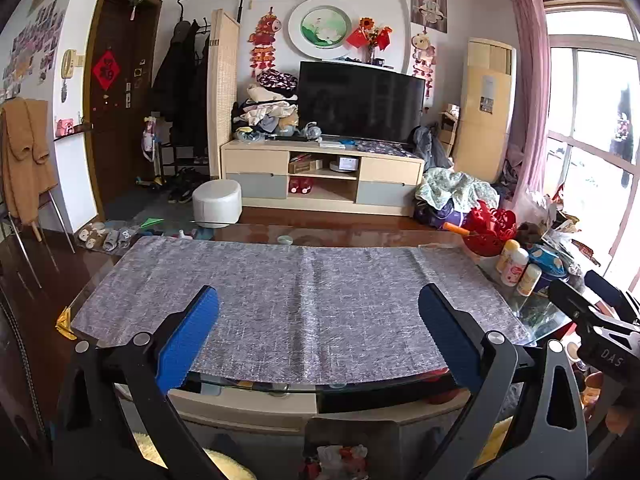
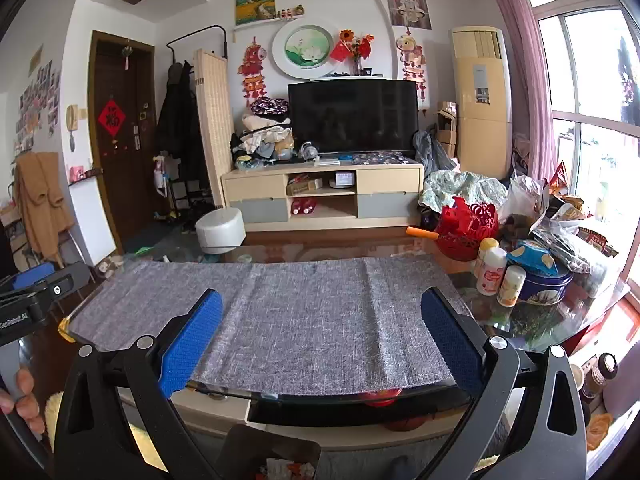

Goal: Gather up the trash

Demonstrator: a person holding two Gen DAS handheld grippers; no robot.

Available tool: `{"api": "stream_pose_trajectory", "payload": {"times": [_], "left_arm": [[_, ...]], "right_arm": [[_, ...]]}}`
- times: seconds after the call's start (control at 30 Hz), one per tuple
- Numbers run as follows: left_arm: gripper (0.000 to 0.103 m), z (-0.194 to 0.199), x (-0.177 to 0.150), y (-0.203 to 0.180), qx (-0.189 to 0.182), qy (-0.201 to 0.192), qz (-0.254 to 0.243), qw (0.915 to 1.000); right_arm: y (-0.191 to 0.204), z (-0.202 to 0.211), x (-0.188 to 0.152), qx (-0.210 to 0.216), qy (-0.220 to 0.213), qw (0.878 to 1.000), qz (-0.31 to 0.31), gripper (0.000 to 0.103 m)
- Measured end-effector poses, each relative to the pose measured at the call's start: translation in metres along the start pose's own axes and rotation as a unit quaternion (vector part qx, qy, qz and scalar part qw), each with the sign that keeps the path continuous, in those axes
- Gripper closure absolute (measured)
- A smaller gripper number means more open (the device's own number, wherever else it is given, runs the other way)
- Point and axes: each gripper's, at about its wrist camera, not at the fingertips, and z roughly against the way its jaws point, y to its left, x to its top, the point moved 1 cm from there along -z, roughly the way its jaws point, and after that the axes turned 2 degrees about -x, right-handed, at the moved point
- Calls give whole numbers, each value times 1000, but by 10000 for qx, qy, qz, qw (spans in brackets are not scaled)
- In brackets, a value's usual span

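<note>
My left gripper (image 1: pixel 318 300) is open and empty, its blue pads spread wide above the near edge of a grey cloth mat (image 1: pixel 296 300) on a glass table. My right gripper (image 2: pixel 322 304) is also open and empty over the same mat (image 2: pixel 304 320). No loose trash lies on the mat. Below the table's front edge a dark bin with crumpled wrappers (image 1: pixel 340 460) shows; it also shows in the right wrist view (image 2: pixel 288 468). The right gripper's body (image 1: pixel 600 336) appears at the right of the left wrist view.
At the table's right end stand a red paper-cut basket (image 2: pixel 468 228), small white bottles (image 2: pixel 492 272), a blue tin (image 2: pixel 544 280) and plastic bags (image 2: pixel 560 220). Beyond the table are a white stool (image 2: pixel 220 230) and a TV cabinet (image 2: pixel 320 196).
</note>
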Motion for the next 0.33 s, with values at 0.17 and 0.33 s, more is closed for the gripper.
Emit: {"api": "stream_pose_trajectory", "payload": {"times": [0.17,0.33], "left_arm": [[8,-3,0,-3,157,75,-56,9998],[8,-1,1,-3,79,76,-68,9999]], "right_arm": [[0,0,0,-8,6,10000,-5,3],[-1,0,0,-8,3,10000,-8,3]]}}
